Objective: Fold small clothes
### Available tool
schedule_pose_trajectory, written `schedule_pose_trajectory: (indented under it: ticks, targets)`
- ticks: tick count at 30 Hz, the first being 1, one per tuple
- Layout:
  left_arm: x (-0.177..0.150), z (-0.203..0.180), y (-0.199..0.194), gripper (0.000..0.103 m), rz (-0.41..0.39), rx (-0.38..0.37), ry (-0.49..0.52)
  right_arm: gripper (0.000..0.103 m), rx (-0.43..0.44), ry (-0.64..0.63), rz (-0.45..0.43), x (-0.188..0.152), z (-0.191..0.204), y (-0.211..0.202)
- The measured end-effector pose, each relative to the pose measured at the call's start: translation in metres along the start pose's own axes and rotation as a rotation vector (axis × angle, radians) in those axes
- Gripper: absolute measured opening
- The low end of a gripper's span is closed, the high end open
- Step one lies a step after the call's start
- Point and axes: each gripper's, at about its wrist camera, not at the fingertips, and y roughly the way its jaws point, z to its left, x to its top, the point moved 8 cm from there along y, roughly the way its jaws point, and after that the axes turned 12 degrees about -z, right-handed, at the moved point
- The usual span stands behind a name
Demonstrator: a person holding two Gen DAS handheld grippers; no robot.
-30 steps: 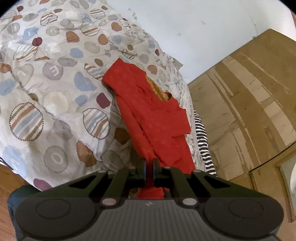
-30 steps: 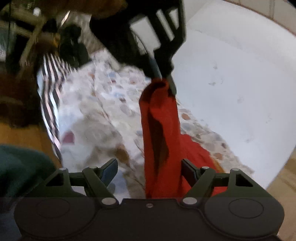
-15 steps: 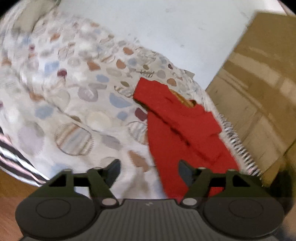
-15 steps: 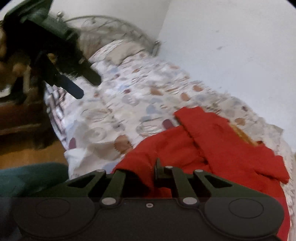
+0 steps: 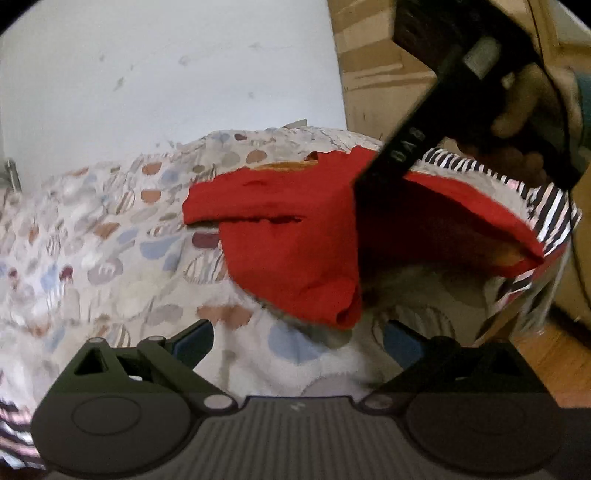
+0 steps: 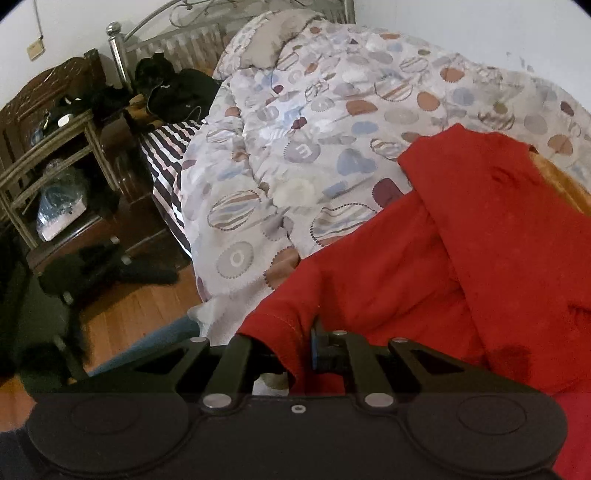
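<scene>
Bedroom scene: patterned duvet (image 6: 303, 155) with circles and stripes covers the bed, white wall (image 5: 166, 74) behind, wood floor (image 6: 140, 306) to the left of the right gripper, metal headboard (image 6: 177, 33) and a dark wooden nightstand (image 6: 48, 147) far up-left.

Red garment (image 6: 461, 266) lies on the duvet, spread ahead and to the right of the right gripper (image 6: 303, 347). Near edge of the garment is bunched into that gripper. Right jaws are together, clamped on a fold of red fabric at the hem; cloth rises from the grip toward the rest of the garment. Striped sheet (image 6: 166, 155) shows under the duvet edge, up-left of the right gripper.

Left gripper (image 5: 297, 338): jaws wide apart and opening, blue fingertips (image 5: 194, 341) visible on both sides. Nothing pinched. Lowest fold of the red garment (image 5: 295, 251) hangs just ahead of and above the gap, not touching the pads as far as can be told; duvet (image 5: 92, 240) lies below and beyond. Picture is motion-blurred.

In the left wrist view the right gripper (image 5: 373, 177) comes in from upper right, tip down on the red garment, lifting part of it off the bed. A hand (image 5: 524, 118) grips its handle. Brown panel (image 5: 369, 74) stands behind it, right of the wall. Striped sheet (image 5: 546, 206) shows at the bed's right edge.
</scene>
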Motion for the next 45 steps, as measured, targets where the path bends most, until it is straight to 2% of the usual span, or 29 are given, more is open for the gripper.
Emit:
schedule_pose_trajectory:
  ticks: [2, 5, 7, 9, 11, 13, 15, 17, 20, 23, 25, 29, 31, 33, 37, 41, 43, 45]
  targets:
    - [0.006, -0.012, 0.008, 0.1, -0.022, 0.013, 0.025, 0.012, 0.002, 0.004, 0.01, 0.002, 0.0, 0.002]
    - [0.008, -0.028, 0.022, 0.1, -0.024, 0.052, 0.118, 0.012, 0.001, -0.012, 0.02, 0.004, 0.001, 0.004]
    - [0.007, -0.034, 0.031, 0.094, -0.017, 0.086, 0.171, 0.012, -0.001, -0.016, 0.023, 0.003, 0.002, 0.004]
    - [0.007, -0.035, 0.036, 0.079, -0.018, 0.114, 0.216, 0.012, -0.002, -0.02, 0.019, 0.003, 0.002, 0.002]
    - [0.008, -0.034, 0.038, 0.068, -0.031, 0.138, 0.248, 0.012, -0.001, -0.021, 0.013, 0.003, 0.001, 0.0]
    - [0.009, -0.031, 0.037, 0.049, -0.041, 0.128, 0.271, 0.012, -0.003, -0.024, 0.006, 0.003, 0.0, -0.003]
    - [0.009, -0.029, 0.033, 0.014, -0.044, 0.105, 0.303, 0.012, -0.011, -0.029, -0.003, 0.002, -0.002, -0.006]
    - [0.013, -0.024, 0.022, 0.009, -0.079, 0.09, 0.301, 0.012, -0.013, -0.03, -0.014, 0.0, -0.003, -0.008]
    - [0.024, -0.012, 0.007, 0.007, -0.13, 0.102, 0.296, 0.015, -0.015, -0.042, -0.031, -0.006, -0.001, -0.014]
    - [0.041, 0.004, -0.004, 0.007, -0.179, 0.114, 0.274, 0.023, -0.04, -0.055, -0.058, -0.018, 0.003, -0.018]
    - [0.055, 0.014, -0.005, 0.007, -0.191, 0.11, 0.239, 0.033, -0.07, -0.044, -0.102, -0.032, 0.01, -0.019]
    - [0.077, 0.022, 0.0, 0.007, -0.2, 0.076, 0.215, 0.052, -0.251, -0.111, -0.263, -0.06, 0.029, -0.016]
    - [0.089, 0.02, -0.003, 0.007, -0.223, 0.072, 0.228, 0.074, -0.355, -0.182, -0.347, -0.07, 0.042, -0.016]
    - [0.101, 0.019, -0.003, 0.007, -0.246, 0.066, 0.231, 0.079, -0.467, -0.273, -0.392, -0.076, 0.052, -0.014]
    - [0.12, 0.023, -0.005, 0.007, -0.265, 0.067, 0.187, 0.074, -0.682, -0.406, -0.396, -0.085, 0.046, -0.015]
    - [0.124, 0.036, -0.005, 0.007, -0.263, 0.08, 0.136, 0.066, -0.822, -0.353, -0.43, -0.109, 0.009, -0.037]
    - [0.121, 0.041, -0.006, 0.007, -0.259, 0.091, 0.12, 0.056, -0.903, -0.344, -0.407, -0.132, -0.016, -0.051]
    - [0.118, 0.045, -0.007, 0.007, -0.251, 0.094, 0.098, 0.05, -0.985, -0.351, -0.363, -0.158, -0.04, -0.066]
